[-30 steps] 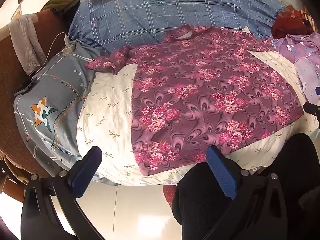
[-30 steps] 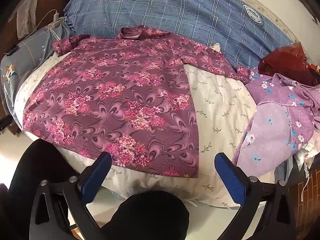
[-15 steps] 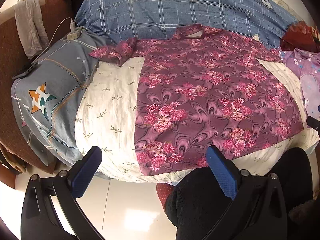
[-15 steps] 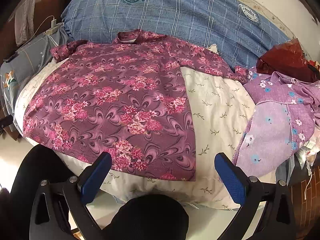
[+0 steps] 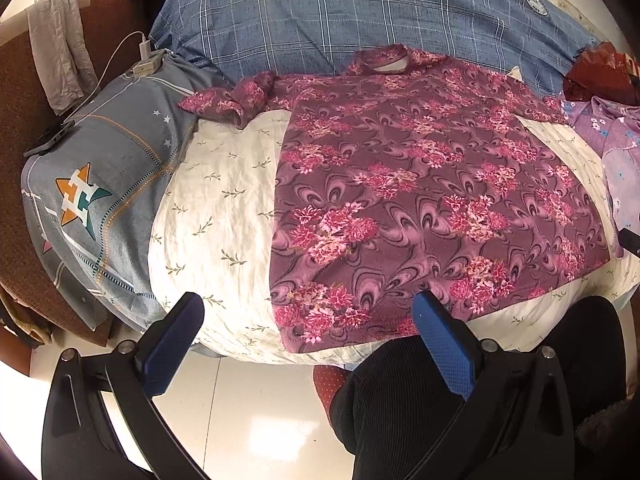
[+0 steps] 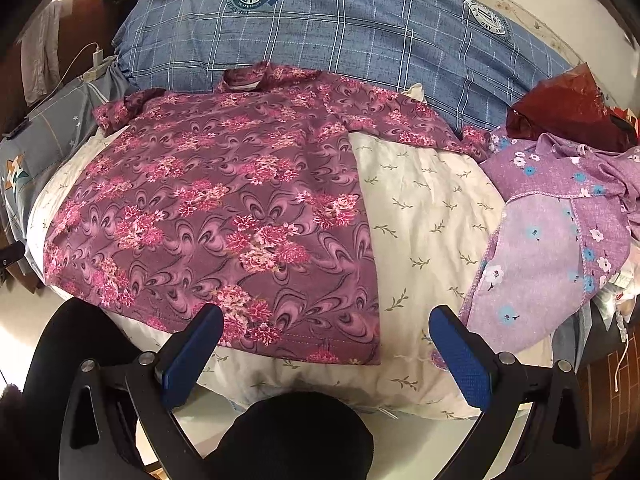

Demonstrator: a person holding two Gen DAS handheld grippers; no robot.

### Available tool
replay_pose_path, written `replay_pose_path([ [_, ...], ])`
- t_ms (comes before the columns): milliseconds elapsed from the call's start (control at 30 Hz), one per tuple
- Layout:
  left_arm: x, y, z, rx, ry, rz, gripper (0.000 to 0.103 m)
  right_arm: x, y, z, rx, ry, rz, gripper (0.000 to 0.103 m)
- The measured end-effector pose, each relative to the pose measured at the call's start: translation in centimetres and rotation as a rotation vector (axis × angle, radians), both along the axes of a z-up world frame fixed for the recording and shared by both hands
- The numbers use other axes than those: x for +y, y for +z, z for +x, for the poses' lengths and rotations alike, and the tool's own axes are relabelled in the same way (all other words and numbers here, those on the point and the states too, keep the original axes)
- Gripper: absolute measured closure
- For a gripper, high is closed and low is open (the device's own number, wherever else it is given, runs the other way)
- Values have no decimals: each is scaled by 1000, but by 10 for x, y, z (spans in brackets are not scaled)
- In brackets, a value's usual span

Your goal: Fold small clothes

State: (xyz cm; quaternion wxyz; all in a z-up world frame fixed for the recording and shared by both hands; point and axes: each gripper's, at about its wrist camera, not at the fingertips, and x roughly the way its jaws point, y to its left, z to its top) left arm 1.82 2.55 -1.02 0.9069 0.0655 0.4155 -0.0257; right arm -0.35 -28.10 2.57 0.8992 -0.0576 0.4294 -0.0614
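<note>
The maroon floral shirt lies spread flat on the cream bedcover, collar toward the blue plaid quilt. Left tool and right tool hang spread wide and empty near its hem. The lilac garment is cut off at the right edge, and a dark knee hides the bed's near edge.
</note>
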Motion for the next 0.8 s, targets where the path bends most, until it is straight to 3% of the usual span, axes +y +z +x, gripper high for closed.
replay_pose_path([
  [433,-6,-3,8,27,-16,26,0,-6,-3,4,-7,6,12,0],
  [800,13,9,18,27,30,-4,0,2,3,26,7,42,-12,0],
])
